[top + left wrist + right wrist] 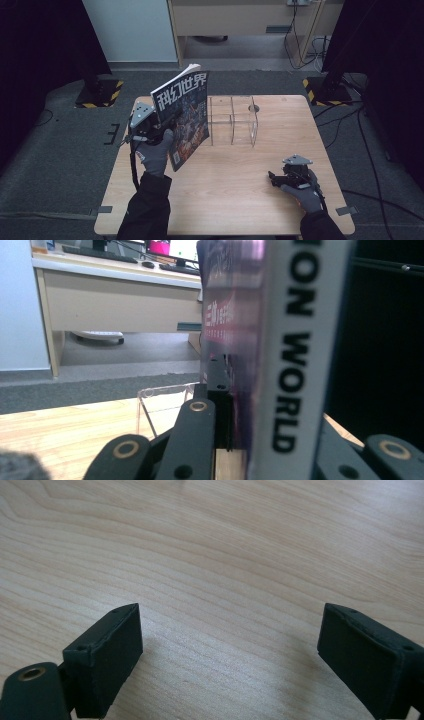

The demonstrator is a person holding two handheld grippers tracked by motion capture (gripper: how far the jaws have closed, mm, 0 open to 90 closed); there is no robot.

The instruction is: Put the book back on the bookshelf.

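While my left gripper (159, 125) clamps the magazine (184, 117) upright above the table (240, 200), just beside the clear rack (234, 120), filing remains undone, every slot empty, and my right gripper (274, 178) rests wide open on bare wood, holding nothing.

Both of the person's hands are in grey knitted gloves, with dark sleeves running up from the wrists. Each of the tongs is a black, boxy tool topped by a grey three-cornered plate, the left tongs (165, 121) trailing a black cable down past the sleeve and the right tongs (270, 176) carrying one along the forearm. Close up, the jaws are matte black blocks with squared ends and small screw holes, and their link arms (192, 440) carry brass-coloured ringed pivots
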